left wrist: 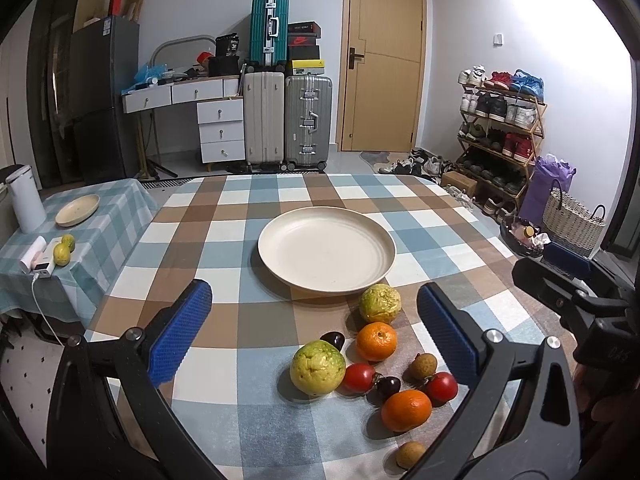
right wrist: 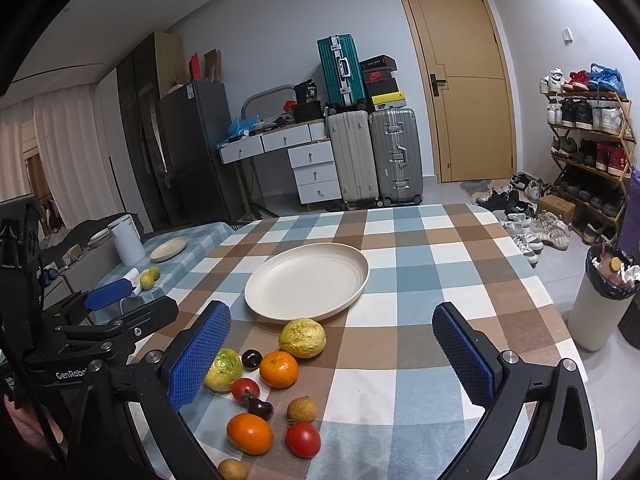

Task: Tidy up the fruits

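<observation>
An empty cream plate point(left wrist: 326, 250) point(right wrist: 306, 278) sits mid-table on the checked cloth. In front of it lies a cluster of fruit: two yellow-green guavas point(left wrist: 317, 367) point(left wrist: 379, 303) point(right wrist: 302, 338), two oranges point(left wrist: 376, 341) point(left wrist: 406, 410) point(right wrist: 279, 369), two red tomatoes point(left wrist: 359, 377) point(right wrist: 303, 439), dark cherries point(left wrist: 387, 386) point(right wrist: 252, 359) and brown longans point(left wrist: 422, 365) point(right wrist: 301, 409). My left gripper point(left wrist: 314, 336) is open, held above the fruit. My right gripper point(right wrist: 332, 356) is open, to the right of the fruit. Both are empty.
A side table at left holds a small plate point(left wrist: 77, 210), a white kettle point(left wrist: 25, 200), two more green fruits point(left wrist: 64, 250) and a charger. A bin point(right wrist: 604, 300) stands right of the table. Suitcases, drawers, shoe rack and door stand behind.
</observation>
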Demonstrator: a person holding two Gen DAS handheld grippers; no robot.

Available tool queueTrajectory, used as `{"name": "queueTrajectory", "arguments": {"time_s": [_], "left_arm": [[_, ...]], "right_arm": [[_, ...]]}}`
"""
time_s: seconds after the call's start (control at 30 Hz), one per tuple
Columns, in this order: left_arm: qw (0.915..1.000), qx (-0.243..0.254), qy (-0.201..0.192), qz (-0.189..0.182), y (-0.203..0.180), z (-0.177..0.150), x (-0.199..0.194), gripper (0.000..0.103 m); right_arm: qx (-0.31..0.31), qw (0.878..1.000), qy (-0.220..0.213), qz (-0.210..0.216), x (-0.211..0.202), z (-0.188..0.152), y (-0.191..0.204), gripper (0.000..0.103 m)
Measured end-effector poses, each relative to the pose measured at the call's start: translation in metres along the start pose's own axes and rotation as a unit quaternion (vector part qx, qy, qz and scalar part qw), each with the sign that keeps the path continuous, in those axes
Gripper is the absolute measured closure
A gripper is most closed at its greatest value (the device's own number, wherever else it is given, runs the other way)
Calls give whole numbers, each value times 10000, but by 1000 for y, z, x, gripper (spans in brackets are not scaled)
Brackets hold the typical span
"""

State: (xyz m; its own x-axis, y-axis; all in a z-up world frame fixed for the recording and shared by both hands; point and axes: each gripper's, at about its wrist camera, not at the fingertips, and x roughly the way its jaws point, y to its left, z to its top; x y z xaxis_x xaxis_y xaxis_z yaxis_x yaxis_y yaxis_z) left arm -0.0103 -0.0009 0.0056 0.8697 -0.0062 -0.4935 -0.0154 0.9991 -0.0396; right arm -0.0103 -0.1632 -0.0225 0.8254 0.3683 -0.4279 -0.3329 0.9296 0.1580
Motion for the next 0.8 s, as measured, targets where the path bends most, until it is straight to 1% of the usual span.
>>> {"name": "queueTrajectory", "arguments": {"time_s": [0.8], "left_arm": [[10000,-15,20,-11,0,-1,-2,0]], "right_arm": [[32,10000,34,44,2,-3,2,0]]}}
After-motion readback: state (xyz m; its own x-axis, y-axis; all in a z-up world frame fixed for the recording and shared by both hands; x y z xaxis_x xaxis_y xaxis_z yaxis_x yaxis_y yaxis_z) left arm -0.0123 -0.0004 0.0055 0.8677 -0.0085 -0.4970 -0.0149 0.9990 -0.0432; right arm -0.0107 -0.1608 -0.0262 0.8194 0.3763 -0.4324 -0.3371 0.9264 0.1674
